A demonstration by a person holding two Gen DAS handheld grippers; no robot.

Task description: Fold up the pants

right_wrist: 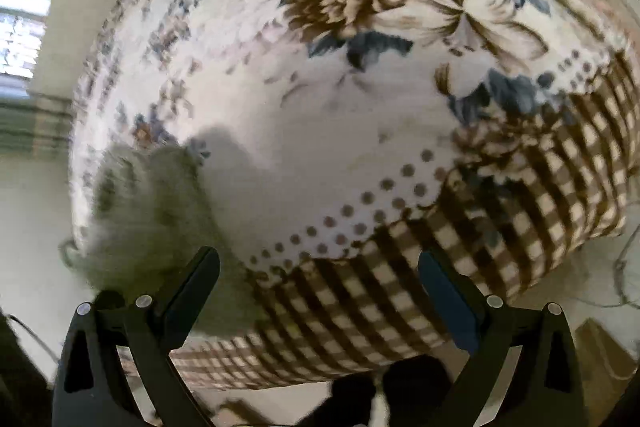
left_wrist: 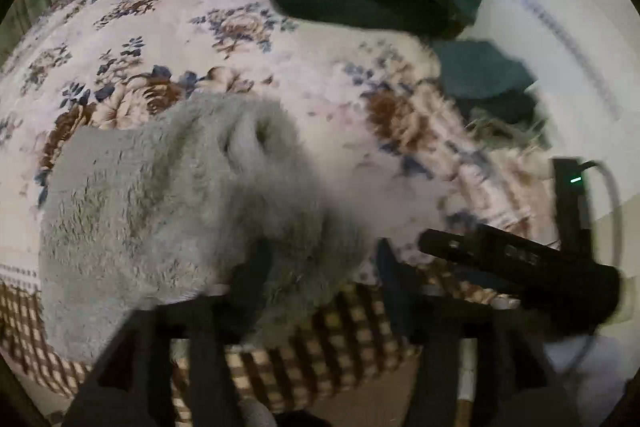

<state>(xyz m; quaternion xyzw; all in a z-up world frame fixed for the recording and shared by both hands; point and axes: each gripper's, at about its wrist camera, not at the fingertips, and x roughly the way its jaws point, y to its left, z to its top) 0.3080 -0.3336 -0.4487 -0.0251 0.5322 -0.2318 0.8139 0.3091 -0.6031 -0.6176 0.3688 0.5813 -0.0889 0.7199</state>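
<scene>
- Left wrist view: left claw (left_wrist: pixel 320 279) pinches soft, fuzzy grey pants (left_wrist: pixel 160 211).
- Right claw (right_wrist: pixel 320 291) is wide open, holding nothing.
- Flowery, checked blanket (right_wrist: pixel 320 147) covers the bed.

Fuzzy pale-grey pants (left_wrist: pixel 168 211) — bunched, lying on the floral blanket (left_wrist: pixel 168 27).

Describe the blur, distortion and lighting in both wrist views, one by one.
Left wrist view: motion blur smears the grey fleece pants and the left gripper; fisheye bends the floral blanket into a dome; soft, even light. Right wrist view: the right gripper is fairly sharp, the pants smeared; a bright window is blown out, and a soft shadow lies on the blanket beside the pants.
</scene>
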